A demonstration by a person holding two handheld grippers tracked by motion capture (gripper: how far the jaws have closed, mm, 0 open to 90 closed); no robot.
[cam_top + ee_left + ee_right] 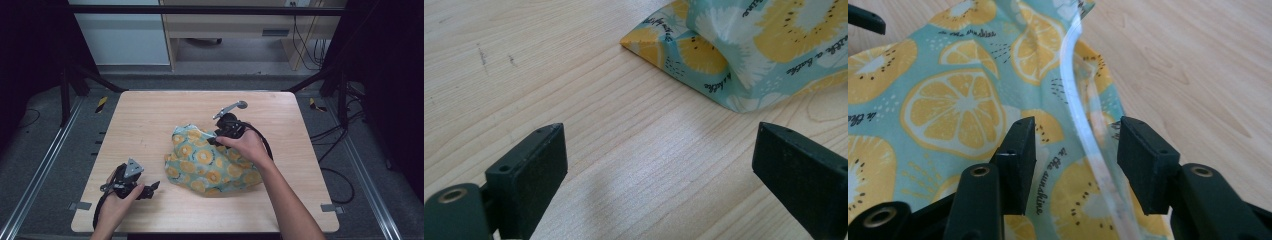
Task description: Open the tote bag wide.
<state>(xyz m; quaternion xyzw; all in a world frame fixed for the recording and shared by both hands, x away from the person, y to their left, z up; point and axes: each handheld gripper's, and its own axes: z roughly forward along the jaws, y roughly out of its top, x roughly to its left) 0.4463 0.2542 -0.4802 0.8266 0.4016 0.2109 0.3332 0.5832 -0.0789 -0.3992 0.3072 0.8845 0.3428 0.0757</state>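
Observation:
A crumpled teal cloth bag [210, 165] printed with yellow citrus slices lies at the middle of the wooden table [150, 115]. My right gripper [214, 139] sits on its upper right part. In the right gripper view its jaws [1076, 125] stand open over the print [948, 100], with a clear plastic strip [1075, 90] of the bag running up between them, not pinched. My left gripper [152, 189] rests near the table's front left, jaws toward the bag. In the left gripper view it is open [659, 132] over bare wood, a corner of the bag [744, 45] just beyond.
The table's front edge [200, 231] is close under the left hand. Metal frame rails [45, 165] run along both sides of the table. Cables [335, 175] lie on the floor to the right, and a cabinet [225, 25] stands beyond the far edge.

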